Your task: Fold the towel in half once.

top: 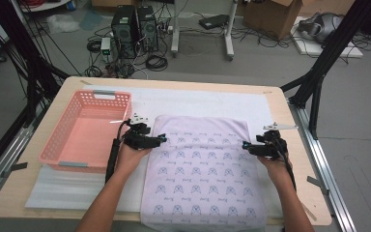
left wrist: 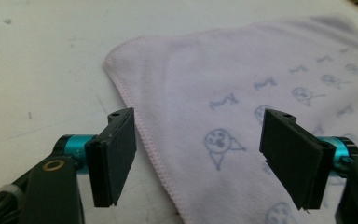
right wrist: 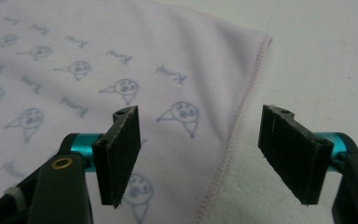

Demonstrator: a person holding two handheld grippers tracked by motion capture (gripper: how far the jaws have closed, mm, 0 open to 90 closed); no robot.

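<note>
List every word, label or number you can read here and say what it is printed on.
Cloth: a short cursive word repeats between small cartoon faces, seen closest in the right gripper view; it looks like "Kind", but it is too blurred to be sure.
Pink basket: no text to be seen.
Cardboard box: no text that can be made out.

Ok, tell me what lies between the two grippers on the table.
The patterned towel spans the whole stretch between the left gripper and the right gripper, as the high view shows. Each gripper's open jaws straddle one side hem.
</note>
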